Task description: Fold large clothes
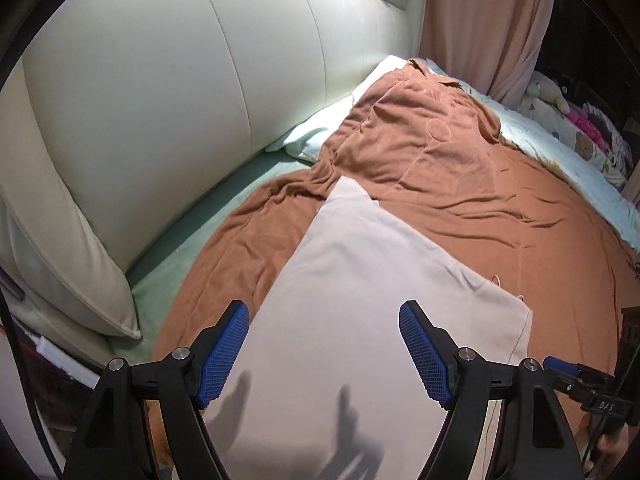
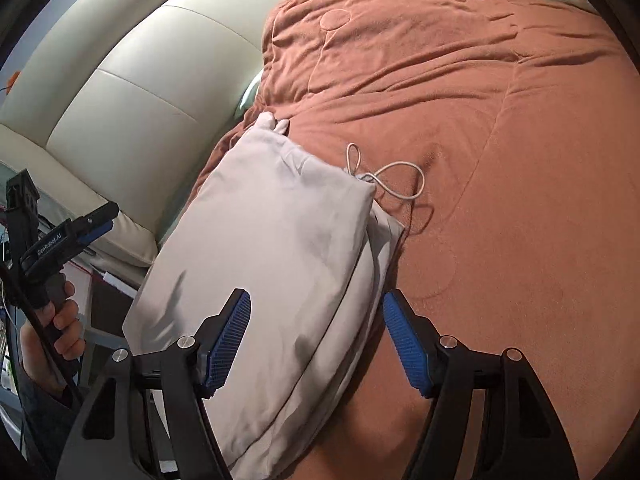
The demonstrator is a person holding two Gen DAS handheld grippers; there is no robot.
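A pale grey garment (image 1: pixel 360 300) lies folded into a thick rectangle on the brown blanket (image 1: pixel 500 208). In the left wrist view my left gripper (image 1: pixel 324 320) hovers open over its near end, and the blue pads (image 1: pixel 224 352) touch nothing. My right gripper (image 2: pixel 318 308) is also open above the garment (image 2: pixel 272 248), its pads standing either side of the folded edge without pressing it. A white drawstring (image 2: pixel 396 176) trails from the garment onto the blanket (image 2: pixel 500 160). The left gripper (image 2: pixel 96 220) shows at the left of the right wrist view, held by a hand (image 2: pixel 64 320).
A cream padded headboard (image 1: pixel 160 100) runs along the left, with a pillow (image 1: pixel 72 264) leaning at its base. A pink curtain (image 1: pixel 488 20), plush toys (image 1: pixel 552 92) and a light blue printed sheet (image 1: pixel 560 148) lie at the far side. The bed edge drops off at the near left.
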